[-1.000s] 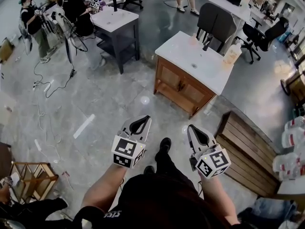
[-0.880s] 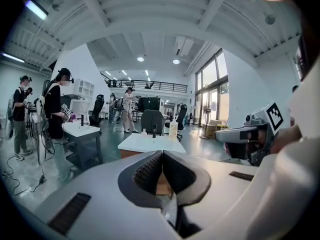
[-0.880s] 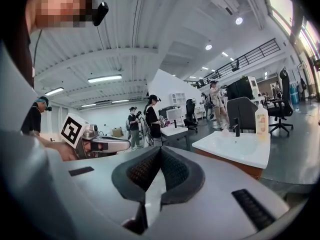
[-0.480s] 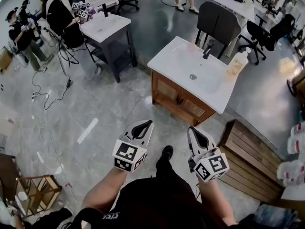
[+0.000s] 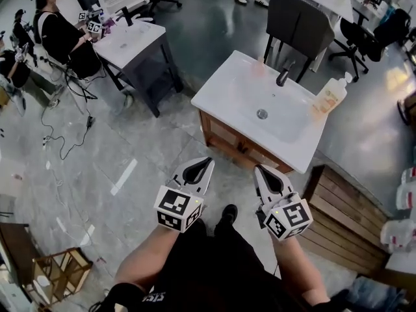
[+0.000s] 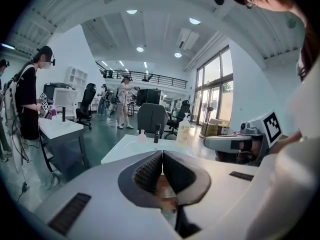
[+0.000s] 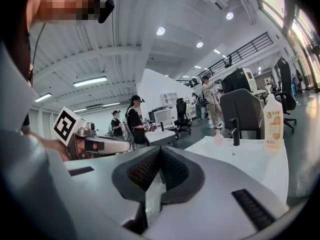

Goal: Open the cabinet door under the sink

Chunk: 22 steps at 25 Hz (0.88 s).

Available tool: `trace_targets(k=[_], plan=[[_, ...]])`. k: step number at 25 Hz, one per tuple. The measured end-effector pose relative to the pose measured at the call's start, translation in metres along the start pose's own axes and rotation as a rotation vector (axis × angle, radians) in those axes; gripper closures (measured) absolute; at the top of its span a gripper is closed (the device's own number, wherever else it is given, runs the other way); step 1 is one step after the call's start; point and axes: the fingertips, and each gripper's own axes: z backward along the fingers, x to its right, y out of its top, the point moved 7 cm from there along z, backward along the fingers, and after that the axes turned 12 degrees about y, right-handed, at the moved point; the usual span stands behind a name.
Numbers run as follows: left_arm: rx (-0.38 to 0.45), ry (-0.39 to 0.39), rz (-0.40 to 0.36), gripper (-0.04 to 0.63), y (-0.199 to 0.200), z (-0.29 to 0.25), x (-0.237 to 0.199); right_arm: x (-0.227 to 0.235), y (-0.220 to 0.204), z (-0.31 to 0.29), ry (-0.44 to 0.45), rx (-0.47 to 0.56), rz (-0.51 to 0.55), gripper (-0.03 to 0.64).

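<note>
A wooden cabinet [image 5: 224, 138] with a white sink top [image 5: 260, 106] stands on the floor just ahead of me. Only a strip of its front, where the doors are, shows under the top's edge. My left gripper [image 5: 207, 162] and right gripper [image 5: 259, 169] are both shut and empty, held side by side short of the cabinet front and touching nothing. In the left gripper view the jaws [image 6: 161, 154] meet, with the sink top [image 6: 135, 146] beyond them. The right gripper view shows the jaws [image 7: 160, 151] closed and the sink top [image 7: 240, 151] to the right.
A black tap [image 5: 283, 77] and a soap bottle [image 5: 331, 96] stand on the sink top. A dark chair [image 5: 296, 21] is behind it, a slatted wooden crate [image 5: 344, 213] to the right, a second sink table [image 5: 130, 44] at back left with people beside it, and cables [image 5: 62, 138] on the floor.
The sink cabinet has come closer and now sits just past both grippers. Both grippers stay shut and keep their places in the view. My feet have stepped forward.
</note>
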Motion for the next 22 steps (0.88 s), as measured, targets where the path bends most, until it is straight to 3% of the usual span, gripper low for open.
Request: trace_targets(k=[7,14,22], plan=[[-0.003,-0.122,-0.048,0.577,-0.001,-0.039,-0.041,-0.017,-0.012,-0.054,-0.069,-0.049,-0.027,0.604],[-0.059,-0.282,-0.085,0.577,-0.019,-0.064,-0.09,-0.024,-0.031,-0.087,-0.282,-0.016,-0.096,0.604],[-0.094,-0.327,-0.115,0.577,-0.038,-0.116,-0.096,0.012,-0.048,-0.093,-0.38,-0.014,-0.12,0.604]])
